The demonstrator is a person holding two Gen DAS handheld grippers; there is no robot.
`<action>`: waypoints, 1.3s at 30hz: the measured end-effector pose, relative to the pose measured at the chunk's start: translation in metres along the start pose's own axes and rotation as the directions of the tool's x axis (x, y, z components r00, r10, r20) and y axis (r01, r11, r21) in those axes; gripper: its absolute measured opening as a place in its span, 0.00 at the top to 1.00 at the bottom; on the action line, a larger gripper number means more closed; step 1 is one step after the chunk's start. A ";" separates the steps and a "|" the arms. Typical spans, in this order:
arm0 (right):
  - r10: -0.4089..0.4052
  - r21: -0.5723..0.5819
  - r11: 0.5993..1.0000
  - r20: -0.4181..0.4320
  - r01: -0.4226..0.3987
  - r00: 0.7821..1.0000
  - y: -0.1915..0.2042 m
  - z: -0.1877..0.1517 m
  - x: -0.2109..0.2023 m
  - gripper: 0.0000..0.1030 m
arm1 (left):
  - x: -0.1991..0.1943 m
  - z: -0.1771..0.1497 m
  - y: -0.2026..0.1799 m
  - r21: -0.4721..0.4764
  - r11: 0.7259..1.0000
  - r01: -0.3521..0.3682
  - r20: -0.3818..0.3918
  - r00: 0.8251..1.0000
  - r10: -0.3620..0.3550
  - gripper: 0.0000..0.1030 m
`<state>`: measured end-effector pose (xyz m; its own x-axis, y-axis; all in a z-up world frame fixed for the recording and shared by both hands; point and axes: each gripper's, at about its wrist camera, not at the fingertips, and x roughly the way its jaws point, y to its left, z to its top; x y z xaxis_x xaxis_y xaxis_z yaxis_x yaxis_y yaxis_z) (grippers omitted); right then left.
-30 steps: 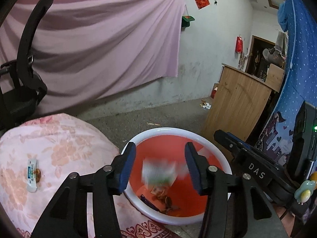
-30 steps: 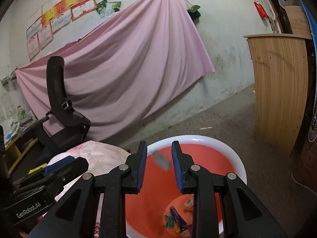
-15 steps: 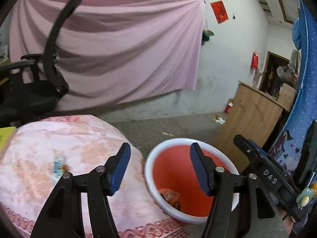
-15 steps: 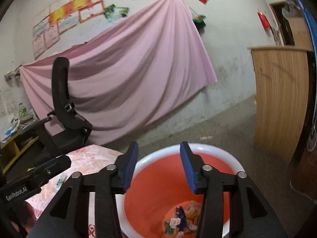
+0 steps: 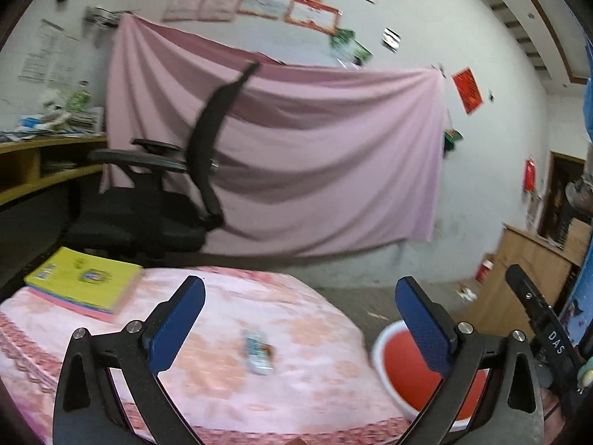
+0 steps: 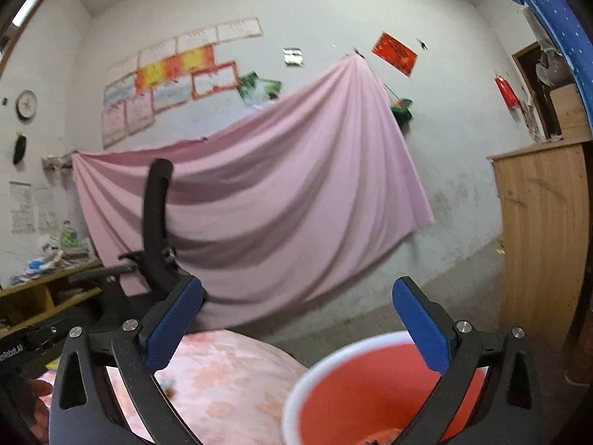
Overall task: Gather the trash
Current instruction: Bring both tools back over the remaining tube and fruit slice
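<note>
Nearest, my left gripper (image 5: 300, 319) and right gripper (image 6: 296, 319): both sets of jaws have just been opening and now stand wide apart with nothing between them. Below the left one, a small wrapper (image 5: 257, 350) lies alone on the pink floral tablecloth (image 5: 222, 389). To its right, off the table's edge, stands the red bin (image 6: 355, 389) with a white rim; its contents are barely visible. Far left on the table, a yellow book (image 5: 83, 282). Beyond, a black chair (image 5: 155, 200).
</note>
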<state>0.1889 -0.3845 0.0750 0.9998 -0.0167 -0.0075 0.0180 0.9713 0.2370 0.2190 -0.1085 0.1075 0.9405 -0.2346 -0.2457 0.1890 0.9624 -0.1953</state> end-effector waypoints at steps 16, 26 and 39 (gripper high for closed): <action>0.173 -0.220 0.962 0.041 -0.160 0.984 0.098 -0.025 -0.002 0.00 | -0.052 -0.006 0.080 -0.033 0.982 -0.184 0.125 0.975 0.186 0.02; 0.170 -0.282 0.939 -0.121 -0.198 0.978 0.110 -0.046 0.033 0.00 | -0.013 -0.020 0.087 0.008 0.985 -0.171 0.039 0.985 0.171 0.02; 0.141 -0.185 0.945 -0.519 -0.272 0.843 0.090 -0.075 0.118 0.21 | 0.077 -0.047 0.078 0.066 0.994 -0.091 -0.304 0.947 0.107 0.10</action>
<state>0.3084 -0.2811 0.0231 0.8438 0.2459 -0.4770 -0.2552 0.9658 0.0465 0.2928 -0.0584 0.0290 0.8246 -0.1610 -0.5423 0.1207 0.9867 -0.1093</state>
